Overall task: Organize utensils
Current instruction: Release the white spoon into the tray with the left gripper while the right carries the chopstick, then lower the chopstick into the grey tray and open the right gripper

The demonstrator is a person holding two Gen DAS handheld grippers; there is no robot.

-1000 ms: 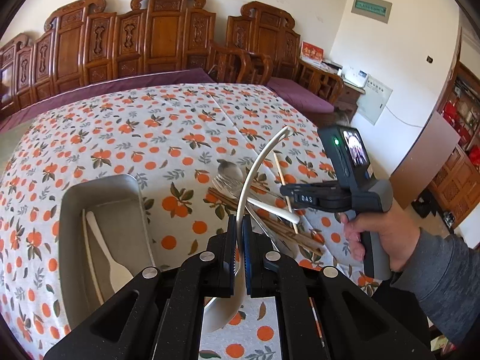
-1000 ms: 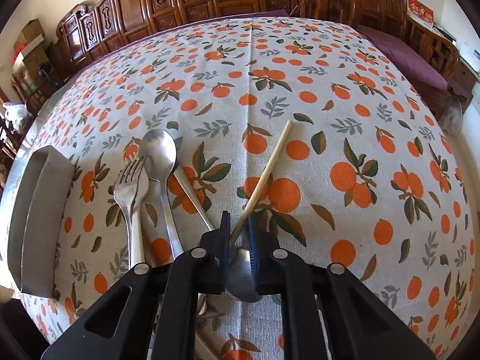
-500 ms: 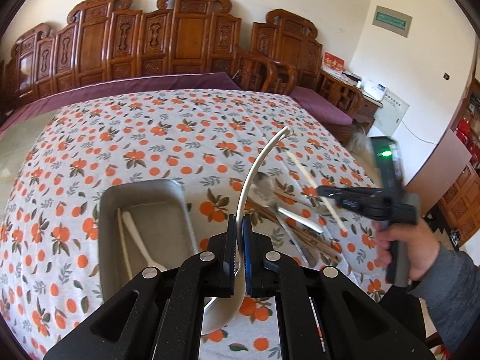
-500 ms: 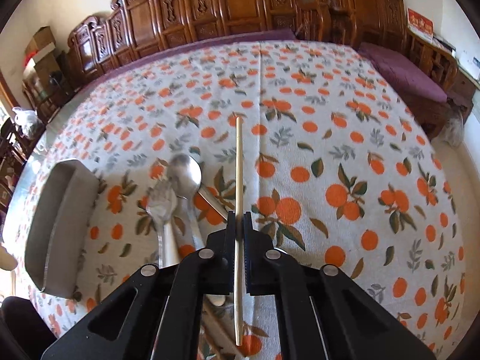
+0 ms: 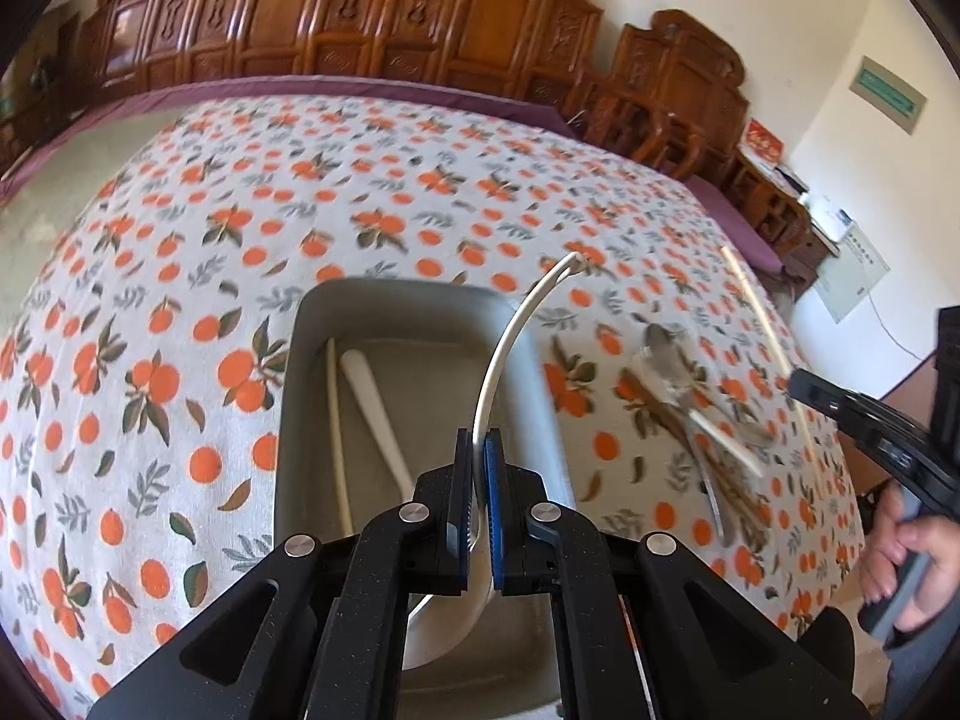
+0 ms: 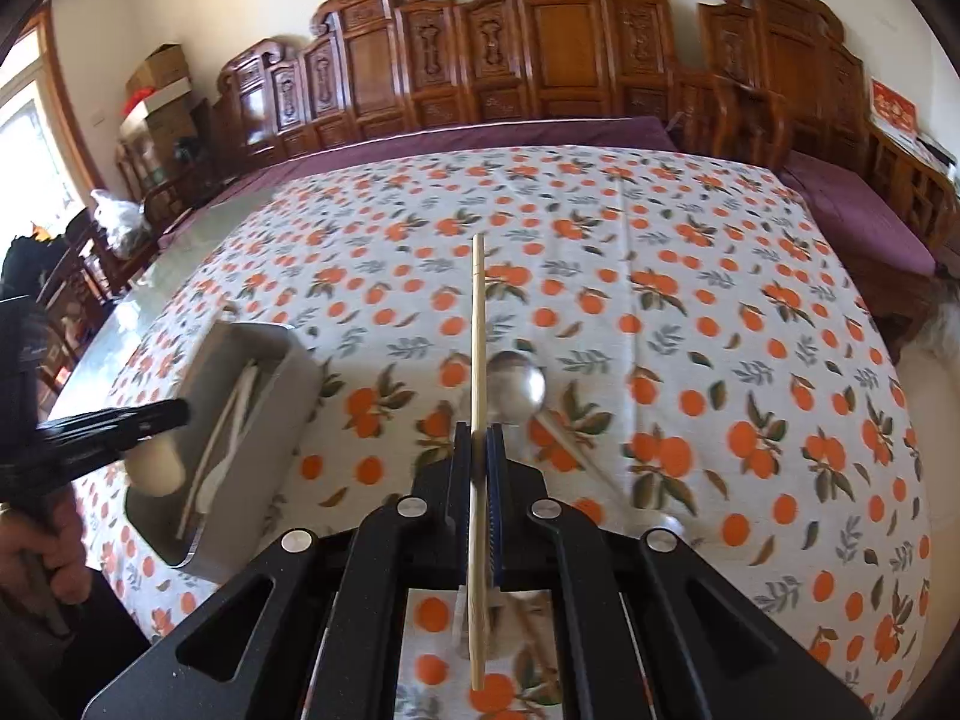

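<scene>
Steel tray lies under the left gripper, which pinches a white spoon above it; a careless release could bounce the spoon off the rim. Rightward, the right gripper clamps one chopstick, thin enough to swivel or slip.

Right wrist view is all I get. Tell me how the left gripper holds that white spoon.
Observer: The left gripper is shut on the white spoon low on its handle, and the handle arcs up ahead of the pads.
Operator: Give me its place over the tray.
Observer: It hangs above the tray, toward the right wall.
Operator: Report the pile on the cloth.
Observer: Dark chopsticks lie there among blurred metal utensils.
</scene>
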